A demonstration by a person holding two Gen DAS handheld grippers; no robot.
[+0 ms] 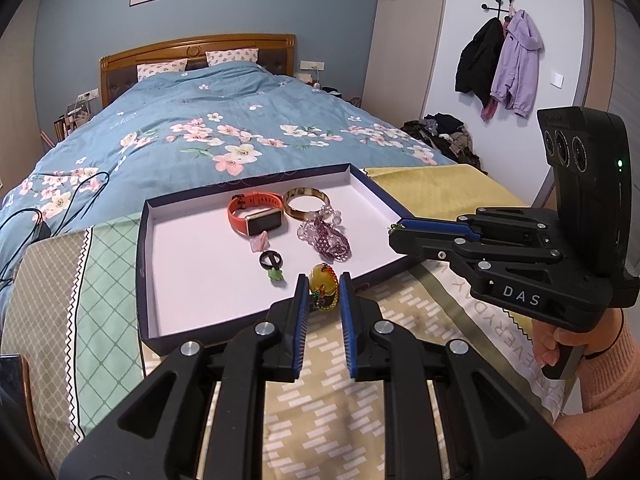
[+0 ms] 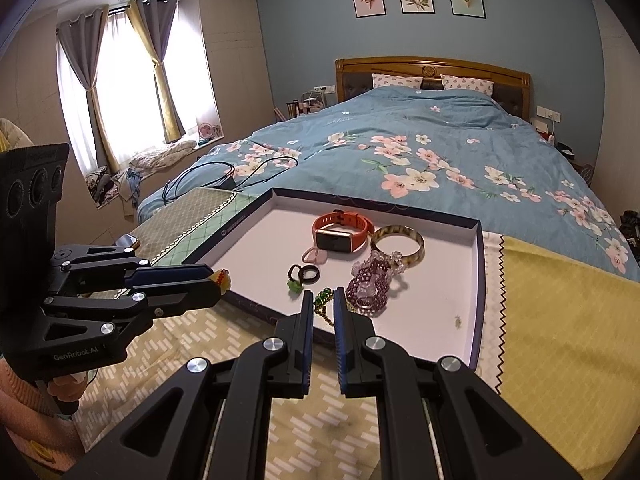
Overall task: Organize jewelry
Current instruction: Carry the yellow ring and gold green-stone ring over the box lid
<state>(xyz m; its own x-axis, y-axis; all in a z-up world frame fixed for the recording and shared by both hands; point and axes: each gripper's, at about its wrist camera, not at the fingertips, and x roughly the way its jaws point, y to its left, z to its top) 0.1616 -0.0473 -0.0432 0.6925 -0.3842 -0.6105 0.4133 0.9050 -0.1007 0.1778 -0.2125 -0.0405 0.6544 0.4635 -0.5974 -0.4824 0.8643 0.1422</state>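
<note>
1. Our left gripper (image 1: 324,280) pinches a yellow stone pendant (image 1: 323,280) with green and red beads; its jaws are nearly closed on it.
2. Our right gripper (image 2: 320,300) pinches the green bead chain (image 2: 323,298); its jaws are almost shut.
3. The necklace stretches sideways between both grippers, over the near edge of the tray (image 1: 141,264).
4. In the tray lie an orange watch (image 1: 256,216), a bangle (image 1: 306,202), purple beads (image 1: 326,236) and a black ring (image 1: 269,260).
</note>
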